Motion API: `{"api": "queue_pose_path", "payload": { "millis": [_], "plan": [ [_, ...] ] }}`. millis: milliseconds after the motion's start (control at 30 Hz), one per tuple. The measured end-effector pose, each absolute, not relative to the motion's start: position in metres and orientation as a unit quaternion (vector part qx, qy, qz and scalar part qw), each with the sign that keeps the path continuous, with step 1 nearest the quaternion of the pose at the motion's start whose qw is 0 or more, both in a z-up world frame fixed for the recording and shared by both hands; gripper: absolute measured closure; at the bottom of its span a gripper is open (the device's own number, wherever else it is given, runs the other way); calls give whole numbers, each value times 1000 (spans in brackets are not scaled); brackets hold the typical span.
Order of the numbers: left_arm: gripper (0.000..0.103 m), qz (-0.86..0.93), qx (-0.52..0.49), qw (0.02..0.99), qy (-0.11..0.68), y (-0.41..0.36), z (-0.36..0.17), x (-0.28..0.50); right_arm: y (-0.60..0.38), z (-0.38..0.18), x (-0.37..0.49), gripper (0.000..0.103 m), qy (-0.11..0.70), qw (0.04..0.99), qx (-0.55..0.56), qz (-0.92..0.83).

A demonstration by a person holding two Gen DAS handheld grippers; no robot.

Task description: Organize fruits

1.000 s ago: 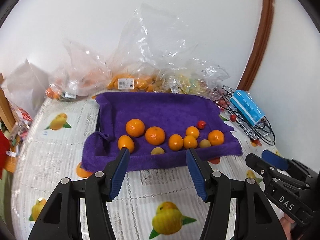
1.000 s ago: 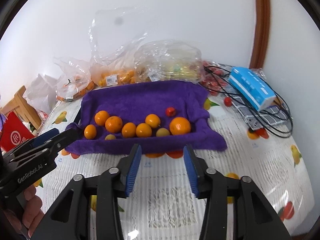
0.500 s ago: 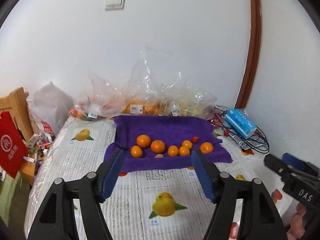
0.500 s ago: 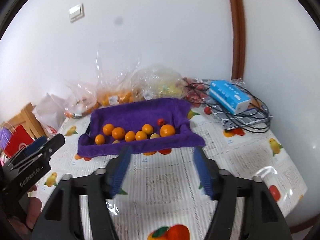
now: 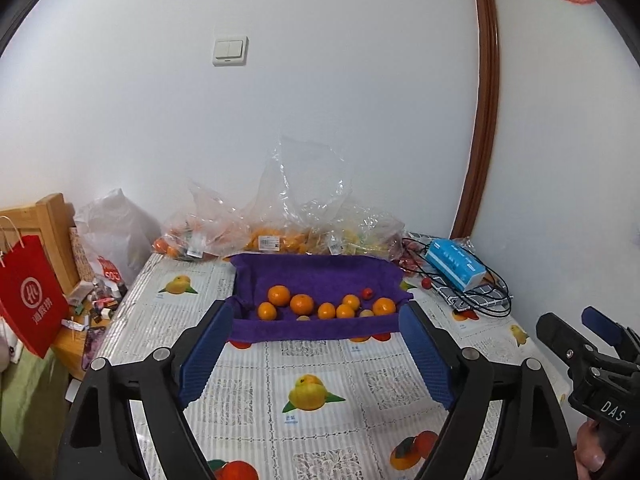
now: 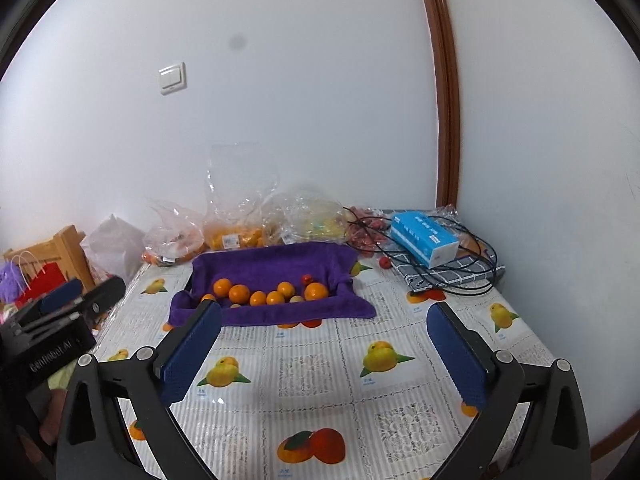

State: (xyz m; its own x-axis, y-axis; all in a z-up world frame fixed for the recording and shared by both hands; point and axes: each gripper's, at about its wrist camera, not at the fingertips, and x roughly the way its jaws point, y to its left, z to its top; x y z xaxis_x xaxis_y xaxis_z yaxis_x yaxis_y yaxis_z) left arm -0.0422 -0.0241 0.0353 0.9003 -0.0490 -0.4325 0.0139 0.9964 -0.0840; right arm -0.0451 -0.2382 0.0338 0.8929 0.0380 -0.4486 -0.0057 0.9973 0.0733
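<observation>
plain white wall (image 5: 320,120) behind, a double light switch (image 5: 229,51) mounted on it, brown curved trim (image 5: 486,120) running up the right, wooden furniture (image 5: 56,236) at far left, fruit-print cloth covering the surface (image 5: 312,364).

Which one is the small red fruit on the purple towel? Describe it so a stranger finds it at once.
Find the purple towel lining a tray at the middle of the table, before the clear plastic bags. A row of oranges lies on it. Toward the row's right end, set slightly behind, sits the small red fruit: the only red one, and smaller than the oranges.
</observation>
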Motion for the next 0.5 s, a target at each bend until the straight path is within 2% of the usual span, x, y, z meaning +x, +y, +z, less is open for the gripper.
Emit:
{"api": "queue_pose_path", "payload": {
  "millis": [500],
  "plan": [
    [18, -5, -46, 970, 240, -13, 20, -41, -233, 34, -52, 2, 227, 973, 31, 0]
  ]
}}
